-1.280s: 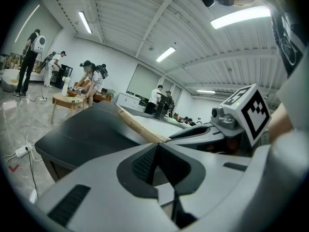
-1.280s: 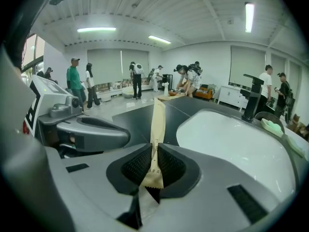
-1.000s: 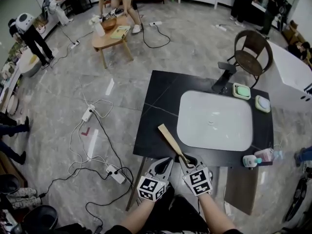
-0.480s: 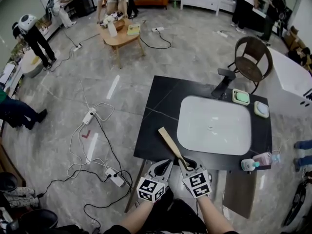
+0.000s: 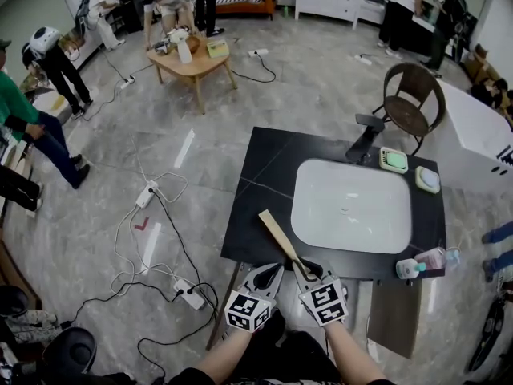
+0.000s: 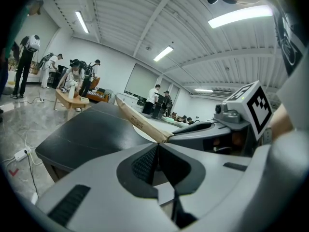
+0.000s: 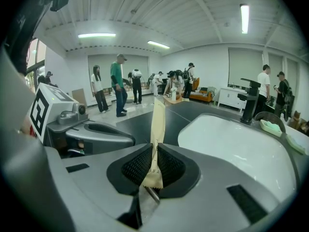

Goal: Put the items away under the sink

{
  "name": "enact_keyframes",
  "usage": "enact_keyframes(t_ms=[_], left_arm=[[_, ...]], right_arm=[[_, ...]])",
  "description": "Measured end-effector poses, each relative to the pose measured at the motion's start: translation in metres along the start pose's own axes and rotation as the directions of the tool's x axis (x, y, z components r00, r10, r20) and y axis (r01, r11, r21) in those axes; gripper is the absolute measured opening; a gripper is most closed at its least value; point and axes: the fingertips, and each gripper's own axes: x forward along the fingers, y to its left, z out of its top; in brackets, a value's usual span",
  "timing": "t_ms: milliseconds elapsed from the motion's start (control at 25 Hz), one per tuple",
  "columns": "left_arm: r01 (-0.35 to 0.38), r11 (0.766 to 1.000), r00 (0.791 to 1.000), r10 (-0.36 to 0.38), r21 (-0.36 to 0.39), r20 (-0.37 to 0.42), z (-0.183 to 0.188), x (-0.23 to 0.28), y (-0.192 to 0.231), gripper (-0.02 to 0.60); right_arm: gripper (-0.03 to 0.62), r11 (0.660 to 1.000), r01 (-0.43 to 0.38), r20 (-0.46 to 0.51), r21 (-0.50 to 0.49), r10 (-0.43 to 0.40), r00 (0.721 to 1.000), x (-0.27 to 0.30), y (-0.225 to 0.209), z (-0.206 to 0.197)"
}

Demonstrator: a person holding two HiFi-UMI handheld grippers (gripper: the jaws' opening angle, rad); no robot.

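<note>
Jaws of right gripper (image 7: 154, 149) pinch a long tan paper-wrapped stick (image 7: 157, 120); left gripper (image 6: 157, 148) closed, empty. Overhang ahead could twist it loose.

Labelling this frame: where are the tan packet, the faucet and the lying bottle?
tan packet (image 5: 280, 237), head view, mid-length.
faucet (image 5: 362, 140), head view, its black neck.
bottle (image 5: 433, 258), head view, its pink body.

From the head we look steeply down on the black counter (image 5: 256, 191) and its sink (image 5: 353, 207), with the left gripper (image 5: 271, 269) and right gripper (image 5: 303, 267) at the bottom edge. Each gripper camera sits close behind its own jaws, low, facing out across the counter. All three views share the counter, the long paper packet (image 5: 280, 235) and the far wooden table (image 5: 188, 62).
</note>
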Motion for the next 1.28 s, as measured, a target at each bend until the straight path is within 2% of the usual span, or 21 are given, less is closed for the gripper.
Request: enact_keyframes(t_ms=[360,760,1280], left_arm=[[-0.009,1.000,1.000,0.009,0.023,0.018,0.006,-0.004,-0.008,0.009],[-0.025,0.999,0.999,0.024,0.034,0.031,0.000,-0.021,-0.037,0.009],[-0.017,0.999,0.998,0.015,0.033,0.053,-0.015,-0.040,-0.098,0.009]], right_arm=[[0.049,1.000,-0.008,0.025,-0.011,0.009,1.000,-0.010,0.003,0.003],[0.050,0.999,-0.023,0.044,-0.027,0.024,0.999,-0.037,0.016,-0.003],[0.050,1.000,0.002,0.064,-0.023,0.000,0.998,-0.104,0.031,-0.032]])
